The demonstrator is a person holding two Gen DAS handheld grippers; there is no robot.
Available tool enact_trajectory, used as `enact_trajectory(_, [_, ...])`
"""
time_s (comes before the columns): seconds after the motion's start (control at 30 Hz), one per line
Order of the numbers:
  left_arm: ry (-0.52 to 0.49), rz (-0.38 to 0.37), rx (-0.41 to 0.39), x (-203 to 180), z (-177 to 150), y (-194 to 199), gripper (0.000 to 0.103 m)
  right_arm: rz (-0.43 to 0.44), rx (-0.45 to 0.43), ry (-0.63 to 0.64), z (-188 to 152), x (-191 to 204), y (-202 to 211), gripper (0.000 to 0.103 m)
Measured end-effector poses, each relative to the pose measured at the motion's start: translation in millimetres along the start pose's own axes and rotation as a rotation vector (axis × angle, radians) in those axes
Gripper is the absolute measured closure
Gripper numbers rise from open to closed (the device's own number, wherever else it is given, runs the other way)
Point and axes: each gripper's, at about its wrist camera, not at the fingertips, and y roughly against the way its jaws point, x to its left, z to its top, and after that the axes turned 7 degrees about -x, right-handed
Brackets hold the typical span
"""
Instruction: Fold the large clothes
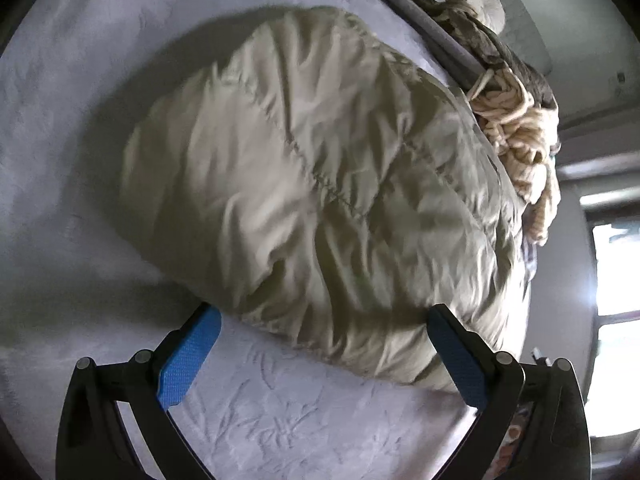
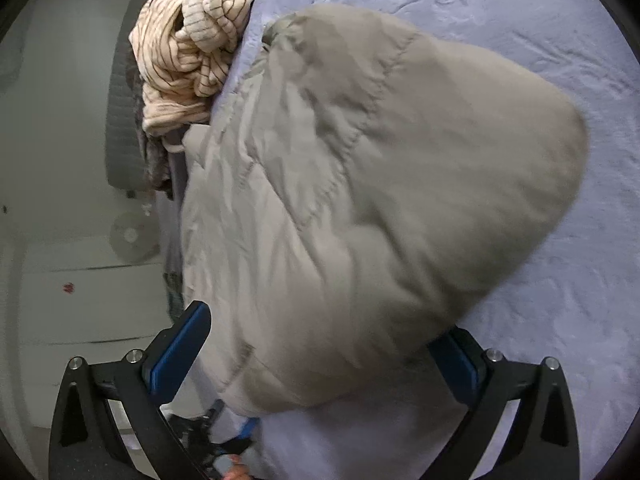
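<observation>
Beige quilted puffer jacket (image 1: 320, 184) lies bundled on the pale lavender embossed bedspread (image 1: 280, 412); long axis runs 10 to 4 o'clock in left view. Bare bedspread open from 7 to 11 o'clock. Cream striped knit pile (image 1: 516, 128) crowds the bed edge at 2 o'clock. Left gripper (image 1: 324, 344) jaws apart, jacket hem just beside the tips. Right gripper (image 2: 320, 344) jaws wide apart, jacket between them, unclamped.

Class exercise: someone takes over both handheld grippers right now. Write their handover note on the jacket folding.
Left gripper: open, jaws wide at the near edge of the beige puffer jacket, not gripping it.
Right gripper: open, jacket edge between its jaws, nothing pinched.
Jacket lies bundled on the lilac bedspread; a striped garment is heaped at the bed's edge.
Done: jacket seems folded over.
Left: tidy it, then fold the heap.
</observation>
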Motion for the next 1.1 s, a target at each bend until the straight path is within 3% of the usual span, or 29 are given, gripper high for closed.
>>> enact_trajectory(0.13, [0.087,-0.063,-0.012,5,7,-16,0.000,0.043,0.022,-0.032,2,0,-8,0.000])
enact_trajectory(0.3, [0.079,-0.091,-0.045,-12,20,-28,0.000,0.075,0.065,-0.035,-1,-1,-23,0.000])
enact_trajectory(0.5, [0.068,-0.038,-0.091,-18,37,-39,0.002,0.099,0.049,-0.055,8,0,-43,0.000])
enact_trajectory(0.6, [0.059,-0.014,-0.108,-17,39,-39,0.028,0.100,0.050,-0.059,7,-1,-44,0.000])
enact_trajectory(0.63, [0.048,-0.024,-0.110,-18,39,-37,0.046,0.100,0.055,-0.059,8,-1,-43,0.000])
enact_trajectory(0.67, [0.031,-0.035,-0.108,-19,40,-35,0.058,0.093,0.055,-0.066,8,-1,-42,0.003])
enact_trajectory(0.7, [0.014,-0.034,-0.110,-21,41,-32,0.063,0.083,0.054,-0.075,8,-2,-42,0.007])
enact_trajectory(0.77, [-0.036,-0.026,-0.125,-27,42,-24,0.075,0.051,0.056,-0.100,10,-5,-40,0.042])
enact_trajectory(0.87, [-0.117,-0.001,-0.142,-39,42,-15,0.079,0.065,0.055,-0.119,8,-7,-37,0.067])
enact_trajectory(1.1, [-0.321,0.021,-0.191,-64,34,16,0.083,0.078,0.023,-0.045,-2,9,-14,0.080])
